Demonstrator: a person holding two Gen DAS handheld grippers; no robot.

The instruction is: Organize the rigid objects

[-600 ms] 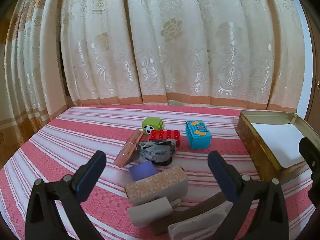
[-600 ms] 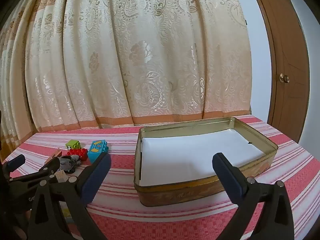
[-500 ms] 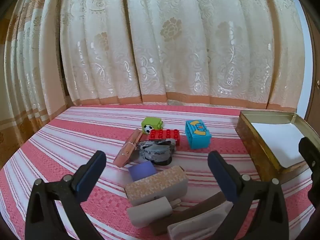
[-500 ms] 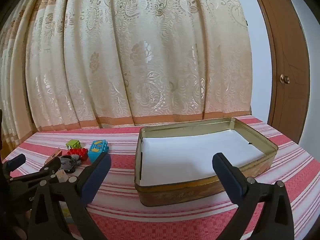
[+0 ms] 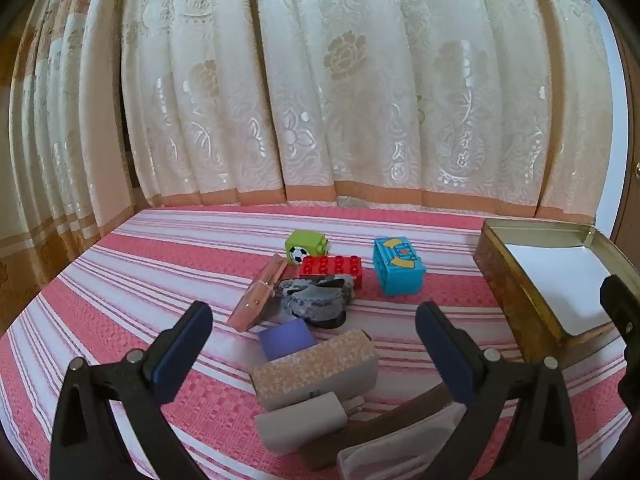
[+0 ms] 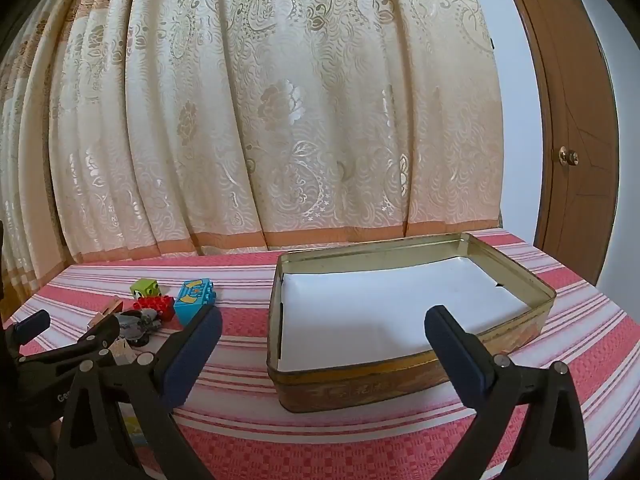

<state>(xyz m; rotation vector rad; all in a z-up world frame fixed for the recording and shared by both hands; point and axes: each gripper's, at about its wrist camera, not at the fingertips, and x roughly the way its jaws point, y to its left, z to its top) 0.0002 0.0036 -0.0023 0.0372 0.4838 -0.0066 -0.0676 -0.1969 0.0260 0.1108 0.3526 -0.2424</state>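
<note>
A pile of small objects lies on the red-and-white striped cloth: a green block [image 5: 306, 245], a red brick [image 5: 333, 267], a blue block [image 5: 398, 271], a pink flat case [image 5: 259, 296], a grey patterned lump [image 5: 318, 298], a purple cube [image 5: 286, 338], a speckled box [image 5: 316, 366] and a white plug [image 5: 302, 420]. My left gripper [image 5: 314, 338] is open and empty, above the near end of the pile. A gold tin [image 6: 408, 380] lined with white paper stands to the right. My right gripper [image 6: 324, 338] is open and empty in front of the tin.
A cream patterned curtain [image 5: 320, 100] hangs along the table's far edge. A wooden door [image 6: 576, 140] is at far right. A brown strip and a white flat piece [image 5: 400, 444] lie at the near edge of the pile. The left gripper also shows in the right wrist view [image 6: 72, 344].
</note>
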